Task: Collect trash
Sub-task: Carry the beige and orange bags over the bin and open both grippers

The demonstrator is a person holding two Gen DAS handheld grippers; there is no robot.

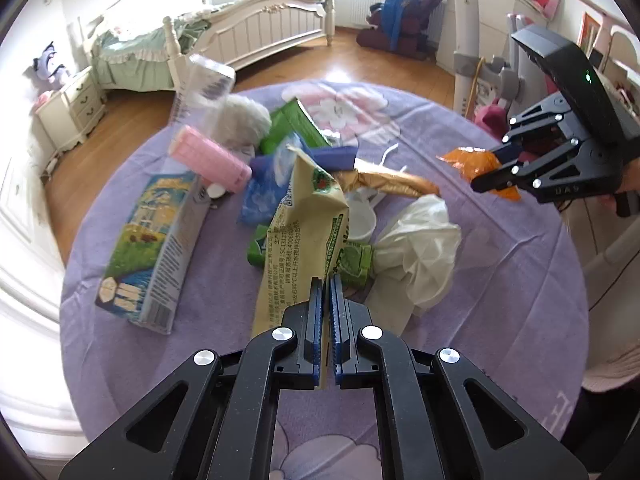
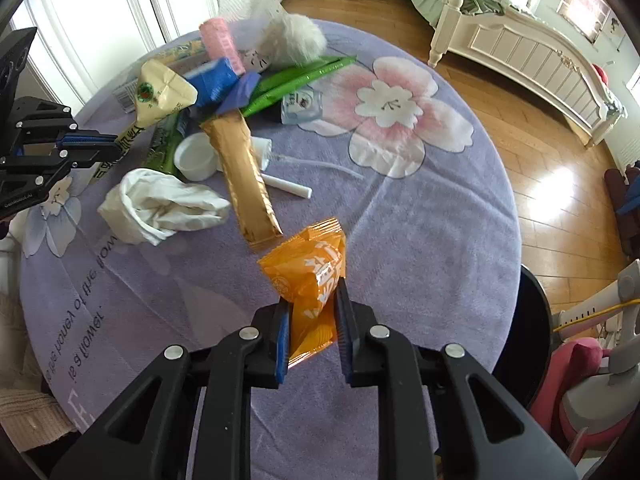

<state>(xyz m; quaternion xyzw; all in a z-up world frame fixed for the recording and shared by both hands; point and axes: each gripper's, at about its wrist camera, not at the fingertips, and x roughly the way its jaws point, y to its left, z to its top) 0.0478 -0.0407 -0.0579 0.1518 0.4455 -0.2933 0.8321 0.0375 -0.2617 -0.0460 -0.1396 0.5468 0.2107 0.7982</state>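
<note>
- left gripper point(image 1: 325, 280) clamped on cream packet point(image 1: 308, 220), lifted over purple tablecloth point(image 1: 500, 280)
- right gripper point(image 2: 312, 300) pinching orange wrapper point(image 2: 312, 276)
- remaining trash near: white bag point(image 2: 160, 208), gold sachet point(image 2: 244, 176), milk carton point(image 1: 148, 248)

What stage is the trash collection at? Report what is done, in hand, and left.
Done: nothing visibly binned; no bin can be made out for certain. In hand: the left gripper is shut on the beige packet, and the right gripper is shut on the orange wrapper. Left on the purple tablecloth: the gold sachet, white crumpled bag, milk carton, pink box and more.
</note>
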